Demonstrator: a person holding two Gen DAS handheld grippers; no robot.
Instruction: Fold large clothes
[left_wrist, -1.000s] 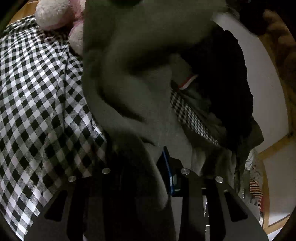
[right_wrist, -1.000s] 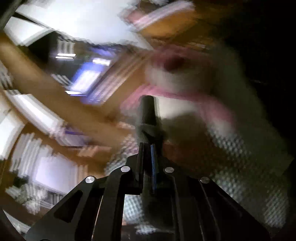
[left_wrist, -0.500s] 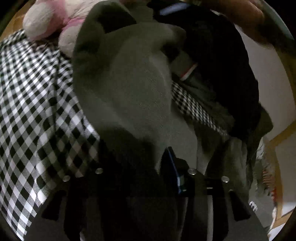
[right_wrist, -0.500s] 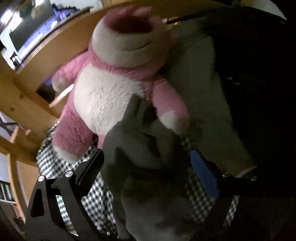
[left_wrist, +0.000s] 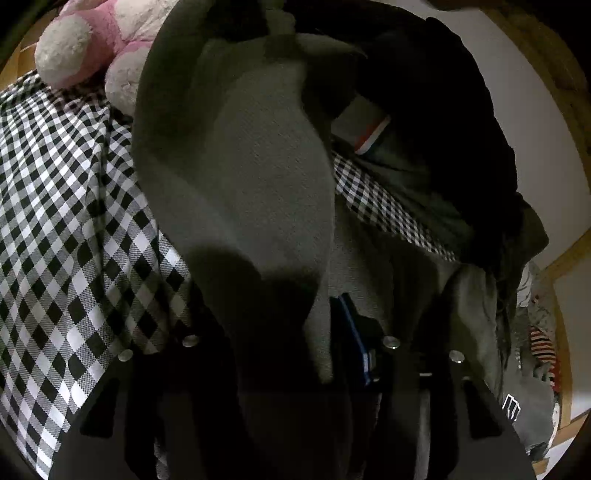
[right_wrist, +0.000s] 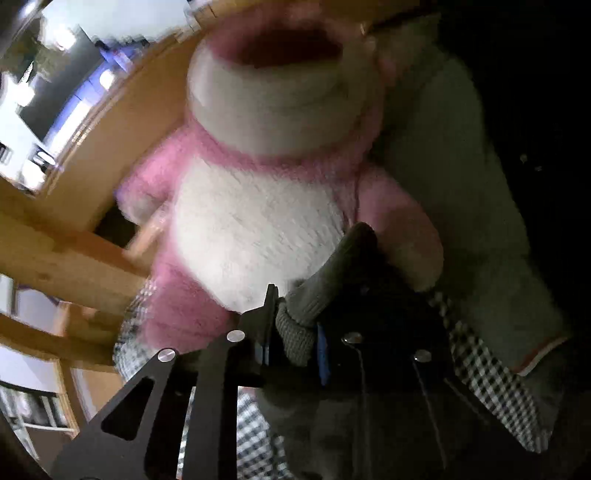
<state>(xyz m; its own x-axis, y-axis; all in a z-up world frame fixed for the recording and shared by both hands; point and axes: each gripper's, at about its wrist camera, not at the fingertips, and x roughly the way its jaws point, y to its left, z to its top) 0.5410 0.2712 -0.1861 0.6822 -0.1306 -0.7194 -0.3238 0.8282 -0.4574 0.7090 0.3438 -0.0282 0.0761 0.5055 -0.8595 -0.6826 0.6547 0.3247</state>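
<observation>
1. The left claw (left_wrist: 295, 354) is opening, with the grey fleece garment (left_wrist: 255, 177) bunched between its jaws, above the black-and-white checked bedcover (left_wrist: 66, 206).
2. The right claw (right_wrist: 293, 343) is closing, pinching the garment's ribbed grey cuff (right_wrist: 295, 332) before a pink-and-white plush bear (right_wrist: 258, 206).

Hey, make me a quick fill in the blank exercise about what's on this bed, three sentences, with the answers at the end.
1. The plush toy has a white belly and ____ arms.
2. The bedsheet is checked in black and ____.
3. The right gripper is closing on the ribbed cuff of a ____ sweater.

Missing words: pink; white; grey
</observation>
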